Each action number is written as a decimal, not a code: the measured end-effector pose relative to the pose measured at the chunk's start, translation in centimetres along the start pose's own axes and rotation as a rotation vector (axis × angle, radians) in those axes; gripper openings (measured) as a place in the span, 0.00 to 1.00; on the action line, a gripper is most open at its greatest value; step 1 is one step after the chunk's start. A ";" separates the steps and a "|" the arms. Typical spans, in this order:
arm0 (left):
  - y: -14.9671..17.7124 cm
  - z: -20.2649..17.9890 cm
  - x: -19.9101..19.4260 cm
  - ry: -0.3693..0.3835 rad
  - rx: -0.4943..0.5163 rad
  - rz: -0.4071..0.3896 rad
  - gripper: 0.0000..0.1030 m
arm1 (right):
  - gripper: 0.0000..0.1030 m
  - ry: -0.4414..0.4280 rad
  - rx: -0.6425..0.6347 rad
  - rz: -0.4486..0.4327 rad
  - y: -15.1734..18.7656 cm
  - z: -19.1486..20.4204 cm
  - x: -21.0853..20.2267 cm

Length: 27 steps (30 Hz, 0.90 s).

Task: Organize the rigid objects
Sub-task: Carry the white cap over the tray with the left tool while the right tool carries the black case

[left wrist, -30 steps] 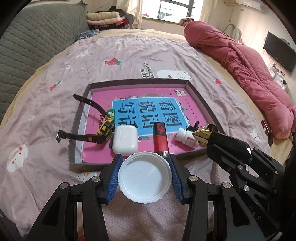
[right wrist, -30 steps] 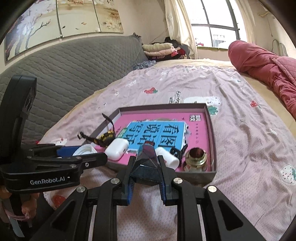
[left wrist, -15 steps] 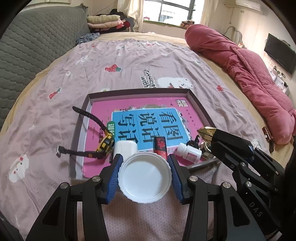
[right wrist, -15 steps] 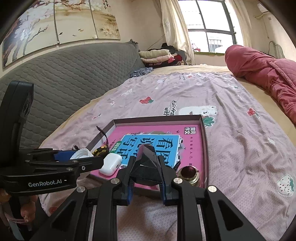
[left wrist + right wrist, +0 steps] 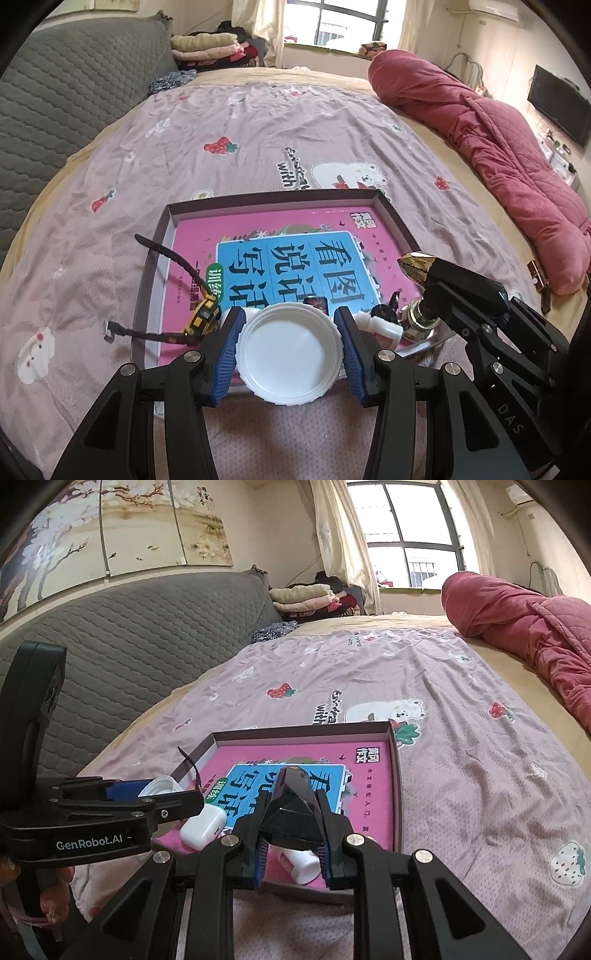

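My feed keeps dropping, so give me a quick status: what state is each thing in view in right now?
Left hand-held gripper: shut on white lid.
White lid: held, hollow side facing the camera.
Right hand-held gripper: shut on faceted dark piece.
Faceted dark piece: held, gold tip pointing forward.
Shallow box: open, on the bed.
Earbud case: closed, lying in the box.
Small white bottle: capped, on its side.
Watch: strap unbuckled, draped over the box wall.

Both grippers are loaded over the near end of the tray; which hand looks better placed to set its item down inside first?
Probably the right. Its gripper holds the faceted gold-and-black piece above bare pink tray floor. The left gripper, holding the white lid, sits over the crowded near edge.
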<state>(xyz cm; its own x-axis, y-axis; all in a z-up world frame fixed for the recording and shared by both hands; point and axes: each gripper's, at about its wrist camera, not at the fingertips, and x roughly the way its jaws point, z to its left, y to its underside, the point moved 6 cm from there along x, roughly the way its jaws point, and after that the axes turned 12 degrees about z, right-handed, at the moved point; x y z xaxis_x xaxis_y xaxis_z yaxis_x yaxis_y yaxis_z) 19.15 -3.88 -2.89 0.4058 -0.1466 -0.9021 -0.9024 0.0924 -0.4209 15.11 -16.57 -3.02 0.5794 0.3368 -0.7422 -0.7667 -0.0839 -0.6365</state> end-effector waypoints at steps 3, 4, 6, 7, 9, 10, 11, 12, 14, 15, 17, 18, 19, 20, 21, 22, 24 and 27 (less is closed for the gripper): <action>-0.3 -0.1 0.4 0.001 -0.001 0.004 0.49 | 0.22 0.000 0.003 -0.001 -0.2 -0.2 0.2; -0.4 -0.2 0.4 -0.003 0.000 0.004 0.49 | 0.22 0.001 0.002 -0.001 -0.3 -0.3 0.2; -0.5 -0.2 0.6 0.001 0.001 0.006 0.49 | 0.22 0.001 0.001 0.000 -0.4 -0.3 0.3; -0.6 -0.3 0.8 0.000 0.002 0.007 0.49 | 0.22 0.000 0.001 0.000 -0.4 -0.4 0.4; -0.8 -0.4 1.0 -0.003 0.006 0.007 0.49 | 0.22 0.001 0.000 0.001 -0.4 -0.5 0.5; -0.9 -0.4 1.1 -0.004 0.007 0.007 0.49 | 0.22 0.001 0.000 0.002 -0.4 -0.5 0.5; -1.0 -0.4 1.3 -0.004 0.006 0.010 0.49 | 0.22 0.003 0.000 0.005 -0.4 -0.6 0.6; -1.0 -0.5 1.5 -0.002 0.005 0.012 0.49 | 0.22 0.002 0.000 0.008 -0.4 -0.6 0.7; -1.0 -0.5 1.8 -0.002 0.005 0.014 0.49 | 0.22 0.003 0.000 0.014 -0.3 -0.6 0.9; -1.0 -0.5 1.9 -0.003 0.006 0.017 0.49 | 0.22 0.002 -0.001 0.018 -0.3 -0.6 1.0; -1.1 -0.5 2.3 -0.003 0.005 0.022 0.49 | 0.22 0.005 -0.003 0.021 -0.2 -0.6 1.2; -1.1 -0.5 2.5 -0.003 0.004 0.024 0.49 | 0.22 0.004 -0.004 0.023 -0.3 -0.6 1.3; -1.0 -0.5 2.6 -0.001 0.004 0.026 0.49 | 0.22 0.005 -0.005 0.024 -0.3 -0.6 1.4; -1.1 -0.5 2.8 -0.001 0.003 0.029 0.49 | 0.22 0.008 -0.006 0.024 -0.3 -0.6 1.5; -1.1 -0.5 2.9 -0.001 0.003 0.030 0.49 | 0.22 0.009 -0.007 0.025 -0.3 -0.7 1.5; -1.1 -0.4 3.1 -0.001 0.003 0.032 0.49 | 0.22 0.009 -0.006 0.026 -0.3 -0.7 1.7; -1.0 -0.3 3.3 0.000 0.001 0.034 0.49 | 0.22 0.010 -0.006 0.026 -0.4 -0.9 1.8; -1.0 -0.2 3.6 0.001 -0.003 0.039 0.49 | 0.22 0.010 -0.004 0.028 -0.4 -1.0 2.0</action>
<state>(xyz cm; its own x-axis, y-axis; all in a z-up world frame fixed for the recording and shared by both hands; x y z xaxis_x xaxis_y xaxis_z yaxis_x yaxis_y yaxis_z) 21.44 -4.65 -5.69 0.3706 -0.1436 -0.9176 -0.9177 0.0953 -0.3856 16.87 -16.80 -4.42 0.5604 0.3254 -0.7616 -0.7814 -0.0972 -0.6165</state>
